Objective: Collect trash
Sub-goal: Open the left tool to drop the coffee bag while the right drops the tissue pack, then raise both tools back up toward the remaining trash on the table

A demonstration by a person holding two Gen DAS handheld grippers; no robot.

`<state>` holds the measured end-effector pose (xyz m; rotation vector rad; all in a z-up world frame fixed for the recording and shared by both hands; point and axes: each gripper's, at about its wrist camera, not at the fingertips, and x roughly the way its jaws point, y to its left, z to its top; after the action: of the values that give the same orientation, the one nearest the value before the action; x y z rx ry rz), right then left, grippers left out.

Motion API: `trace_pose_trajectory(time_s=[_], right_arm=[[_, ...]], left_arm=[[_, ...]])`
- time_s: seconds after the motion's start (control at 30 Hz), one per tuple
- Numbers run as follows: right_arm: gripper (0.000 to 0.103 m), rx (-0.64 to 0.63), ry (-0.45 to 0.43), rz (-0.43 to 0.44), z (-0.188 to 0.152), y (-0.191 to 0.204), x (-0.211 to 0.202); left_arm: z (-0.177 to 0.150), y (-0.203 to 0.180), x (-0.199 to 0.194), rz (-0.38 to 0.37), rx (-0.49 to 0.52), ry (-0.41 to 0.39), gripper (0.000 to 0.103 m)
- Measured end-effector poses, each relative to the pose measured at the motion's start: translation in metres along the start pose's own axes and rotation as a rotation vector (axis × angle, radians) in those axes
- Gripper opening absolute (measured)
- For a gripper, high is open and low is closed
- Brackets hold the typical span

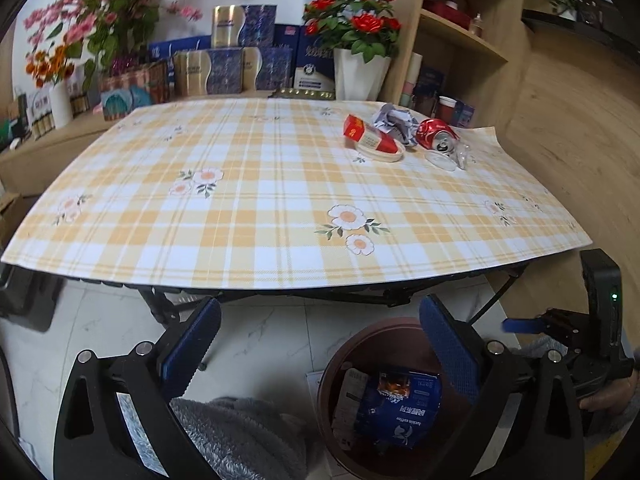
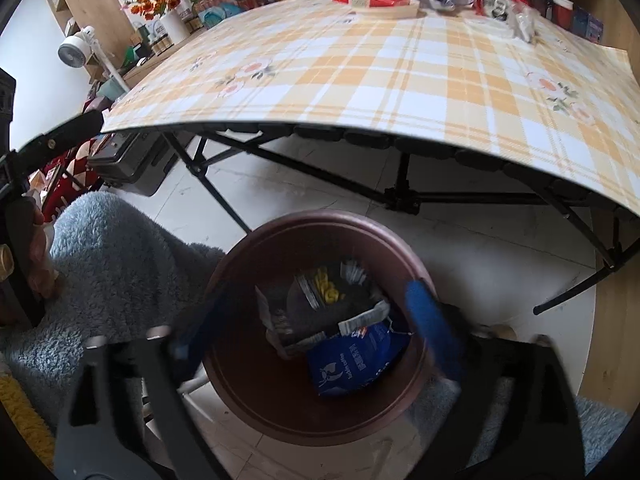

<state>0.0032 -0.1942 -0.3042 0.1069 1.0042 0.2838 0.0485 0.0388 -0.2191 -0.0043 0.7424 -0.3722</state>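
Both tools, the right tool (image 2: 316, 320) and left tool (image 1: 320, 344), gape with nothing held above the round brown plastic bin (image 2: 240, 380) holding a blue "luckin coffee" paper bag (image 2: 356, 364), while farther off the crushed red drink can (image 1: 436, 134) lies on the yellow checked desk (image 1: 260, 208).

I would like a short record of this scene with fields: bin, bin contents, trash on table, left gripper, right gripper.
bin: brown round bin on the floor, in front of the table
bin contents: blue coffee bag, grey wrapper
trash on table: red can, red packet, crumpled paper, clear plastic
left gripper: open, empty
right gripper: open, empty, over the bin
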Motion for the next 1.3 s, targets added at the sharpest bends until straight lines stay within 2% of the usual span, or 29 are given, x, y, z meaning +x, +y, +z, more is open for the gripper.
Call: trace_pose_trajectory(time_s=[0.13,0.4,0.57,0.83,1.13,1.23,1.3], right_arm=[[0.097,0.042,-0.031,-0.008,0.001,-0.009,-0.006],[0.097,0.147,-0.143,-0.101,0.005,-0.030,-0.028],[0.097,0.201,-0.171,-0.123,0.006,-0.043,-0.033],[0.097,0.229,-0.223,-0.118,0.007,-0.046,-0.041],[0.097,0.251,-0.254,-0.065,0.010,-0.051,-0.049],[0.097,0.212,-0.285,-0.172,0.020,-0.048,-0.063],[0.097,0.192,-0.298,-0.206,0.030,-0.052,-0.071]], left_arm=[[-0.001,0.003,0.002,-0.005,-0.021,0.013,0.097],[-0.001,0.001,0.002,0.000,-0.010,0.015,0.097],[-0.001,-0.001,0.001,-0.002,-0.012,0.015,0.097],[-0.001,-0.003,0.004,-0.001,-0.006,0.022,0.097],[-0.001,-0.005,0.011,0.017,0.002,0.053,0.097],[0.007,-0.002,0.015,0.005,-0.029,0.068,0.097],[0.014,-0.001,0.018,0.000,-0.044,0.072,0.097]])
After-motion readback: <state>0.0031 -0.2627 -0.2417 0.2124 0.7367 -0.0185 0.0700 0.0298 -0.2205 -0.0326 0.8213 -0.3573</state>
